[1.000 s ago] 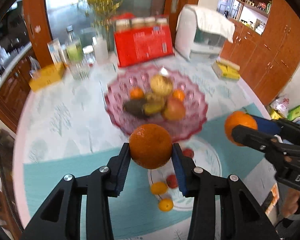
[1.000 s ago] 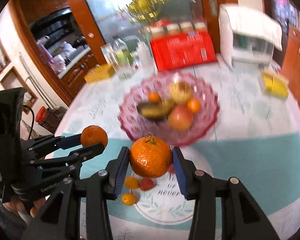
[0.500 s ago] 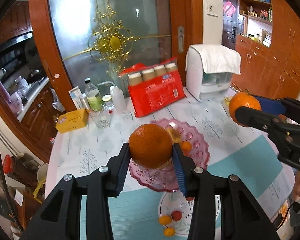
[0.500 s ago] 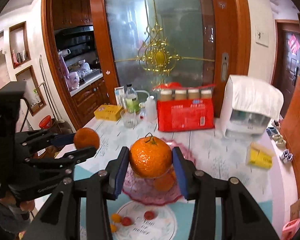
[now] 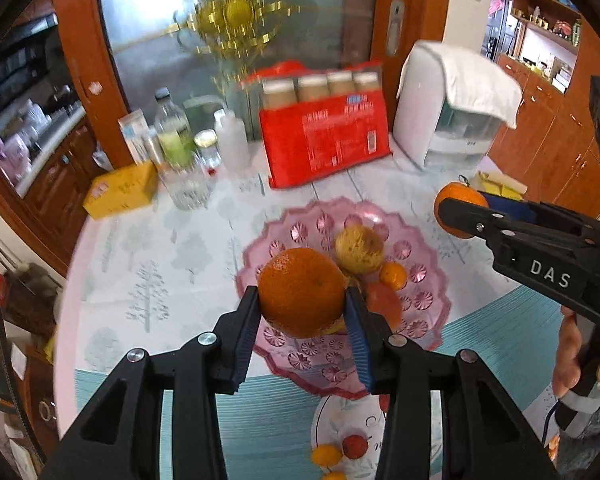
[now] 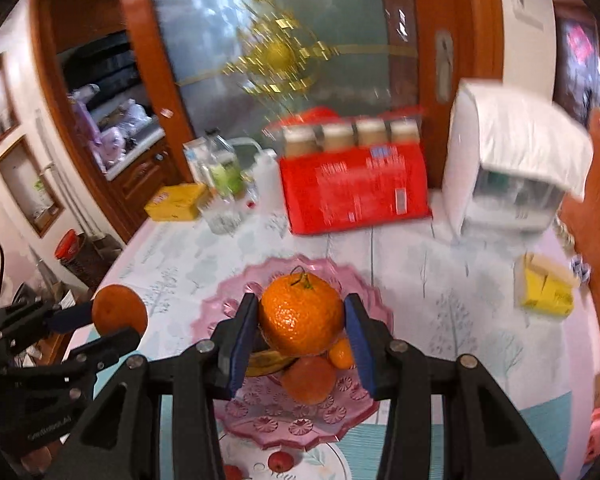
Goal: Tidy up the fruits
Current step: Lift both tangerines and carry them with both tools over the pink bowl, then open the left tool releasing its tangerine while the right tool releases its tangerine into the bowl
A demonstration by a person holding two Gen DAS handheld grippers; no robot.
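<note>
We've got an orange point(image 5: 302, 292) squeezed in the left claw point(image 5: 303, 320) & a stemmed orange point(image 6: 301, 314) in the right claw point(image 6: 300, 330), both above the pink fruit dish point(image 5: 428, 280). Lower slow, prob into bare spots, then let go.
</note>
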